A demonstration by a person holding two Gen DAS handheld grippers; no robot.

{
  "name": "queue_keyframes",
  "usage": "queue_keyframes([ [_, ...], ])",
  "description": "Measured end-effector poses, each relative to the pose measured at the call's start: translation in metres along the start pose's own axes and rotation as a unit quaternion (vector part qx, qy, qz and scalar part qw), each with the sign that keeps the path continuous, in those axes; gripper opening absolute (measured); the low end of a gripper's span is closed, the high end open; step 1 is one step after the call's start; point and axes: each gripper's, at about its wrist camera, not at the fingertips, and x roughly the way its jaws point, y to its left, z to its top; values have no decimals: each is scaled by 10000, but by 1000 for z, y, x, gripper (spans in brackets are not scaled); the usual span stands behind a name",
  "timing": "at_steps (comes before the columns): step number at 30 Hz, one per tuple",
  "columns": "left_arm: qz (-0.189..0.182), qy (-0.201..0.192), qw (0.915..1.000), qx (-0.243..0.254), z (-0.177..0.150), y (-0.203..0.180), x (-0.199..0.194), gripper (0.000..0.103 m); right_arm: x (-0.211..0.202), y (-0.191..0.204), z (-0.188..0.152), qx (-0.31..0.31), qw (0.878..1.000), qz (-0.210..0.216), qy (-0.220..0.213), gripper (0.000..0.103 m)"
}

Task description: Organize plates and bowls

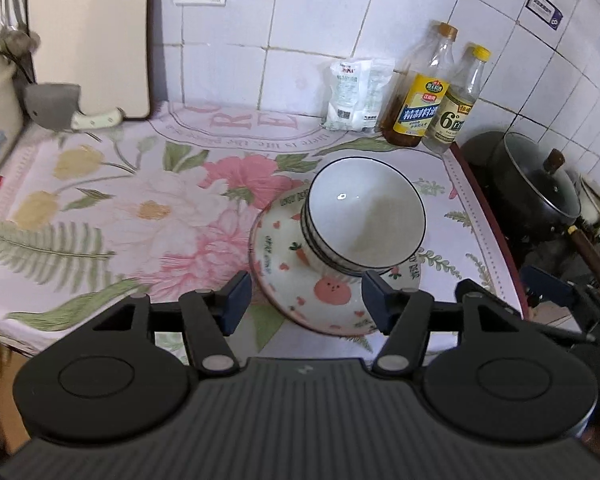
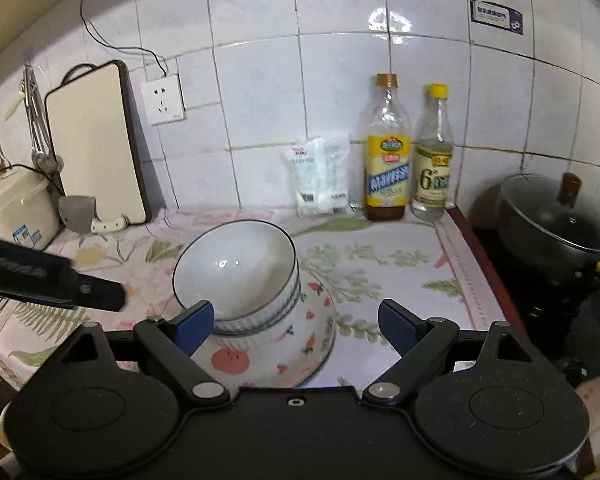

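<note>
A stack of white bowls (image 1: 364, 216) with dark rims sits on a plate (image 1: 300, 304) with pink fruit and carrot prints, on the floral counter cloth (image 1: 120, 208). My left gripper (image 1: 306, 300) is open and empty, its blue pads just in front of the plate's near edge. The right wrist view shows the same bowls (image 2: 236, 276) and plate (image 2: 300, 352). My right gripper (image 2: 296, 326) is open and empty, hovering at the plate's near side, its left pad in front of the bowls. The left gripper (image 2: 100, 292) shows at the left there.
Two bottles (image 1: 420, 92) and a white packet (image 1: 356, 96) stand against the tiled wall. A black lidded pot (image 1: 536, 180) sits on the stove at the right. A cutting board (image 2: 96, 144), a cleaver (image 2: 88, 216) and a white appliance (image 2: 12, 208) are at the left.
</note>
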Motion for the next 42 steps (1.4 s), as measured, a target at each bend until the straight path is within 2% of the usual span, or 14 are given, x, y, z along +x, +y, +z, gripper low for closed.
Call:
queue_keyframes([
  [3,57,-50,9999,105,-3,-2,-18,65,-15,-2,4,150,9997,9,177,92],
  [5,135,-133,9996,190,-5,-4,-28,70,-25,0,4,96,9996,-145,200,92],
  [7,220,-191,9993,247,-8,-6,-37,78,-35,4,5,10,9992,-359,201,93],
  [10,347,-326,9981,384,-11,-10,-49,91,-48,7,10,67,9974,-686,232,101],
  [12,489,-450,9969,429,-14,-12,-55,95,-56,8,12,25,9974,-694,206,101],
  [15,647,-402,9965,346,-17,-11,-62,95,-66,8,16,22,9984,-506,259,101],
  [18,571,-350,9974,279,-21,-6,-66,95,-76,9,18,94,9987,-465,207,101],
  [22,576,-291,9977,183,-29,0,-68,95,-86,19,17,-276,9980,-535,197,101],
  [26,664,-282,9972,216,-35,1,-69,95,-91,21,12,-75,9971,-747,118,101],
  [30,831,-278,9954,387,-39,-1,-68,95,-90,23,5,-188,9976,-653,137,101],
  [33,781,-99,9961,397,-40,1,-65,95,-88,23,5,-225,9975,-638,214,101],
  [42,916,-51,9949,412,-41,-1,-67,95,-101,28,3,-281,9966,-742,242,101],
])
